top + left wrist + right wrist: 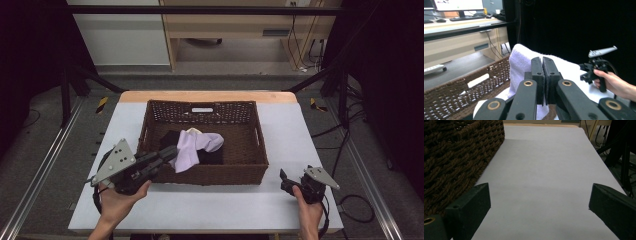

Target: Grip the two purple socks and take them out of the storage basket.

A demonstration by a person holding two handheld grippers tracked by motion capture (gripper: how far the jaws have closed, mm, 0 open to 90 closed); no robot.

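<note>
The left gripper (170,152) is clenched on a soft, fuzzy lilac sock (192,147), its toe draping over the woven brown wicker basket (252,150), while the right gripper (286,181) rests released on the smooth white table (210,205).

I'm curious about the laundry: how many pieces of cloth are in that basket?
3 visible: a lavender cloth pinched by the left hand-held gripper, a black cloth beneath it, a cream piece peeking behind. More may be hidden.

I am seeing open table (215,205) lying in front of the basket (210,175) and along its right side, where the right tool (289,183) is sitting. The basket's woven walls are blocking any low sideways pass, so its inside is staying reachable from above.
</note>
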